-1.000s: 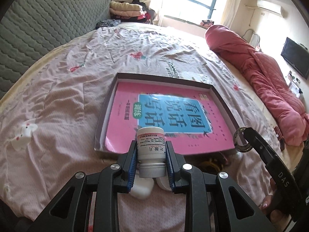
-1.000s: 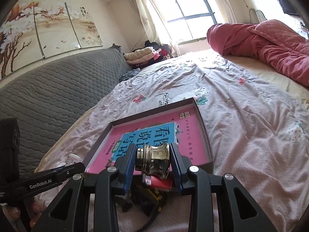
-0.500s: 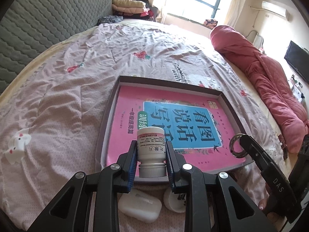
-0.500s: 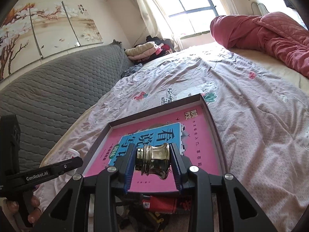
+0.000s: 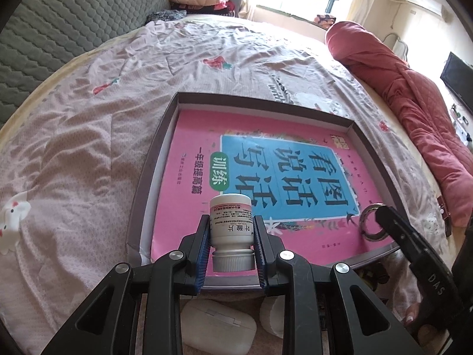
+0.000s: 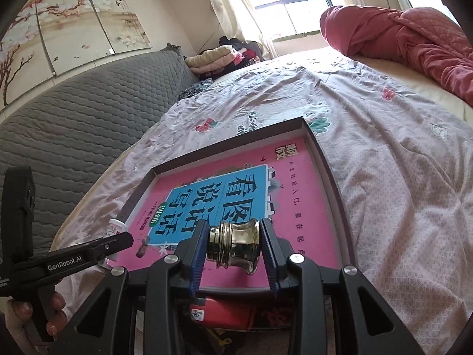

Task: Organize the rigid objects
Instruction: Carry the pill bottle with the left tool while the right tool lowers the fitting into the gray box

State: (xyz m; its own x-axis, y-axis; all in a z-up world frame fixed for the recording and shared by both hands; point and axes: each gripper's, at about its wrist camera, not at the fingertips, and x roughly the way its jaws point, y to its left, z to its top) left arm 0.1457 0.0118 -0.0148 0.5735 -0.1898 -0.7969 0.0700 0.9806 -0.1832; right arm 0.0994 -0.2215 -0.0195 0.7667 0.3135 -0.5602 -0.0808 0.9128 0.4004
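A shallow brown box [image 5: 147,171] lies on the bed with a pink book [image 5: 266,159] inside it. My left gripper [image 5: 231,230] is shut on a white pill bottle [image 5: 231,222], held cap toward me above the box's near edge. My right gripper [image 6: 233,241] is shut on a brass metal piece [image 6: 236,244], held above the box's near right part [image 6: 331,189]. The brass piece also shows in the left wrist view [image 5: 372,222], and the pill bottle in the right wrist view [image 6: 113,227].
A white case [image 5: 218,328] and another white object [image 5: 270,313] lie on the bed just in front of the box. A red item [image 6: 218,310] and dark clutter lie below my right gripper. A red quilt [image 5: 414,88] lies on the right, a grey headboard [image 5: 59,29] on the left.
Both grippers moved forward with their objects, from in front of the box to over its near edge. The items on the bed fell behind the fingers.
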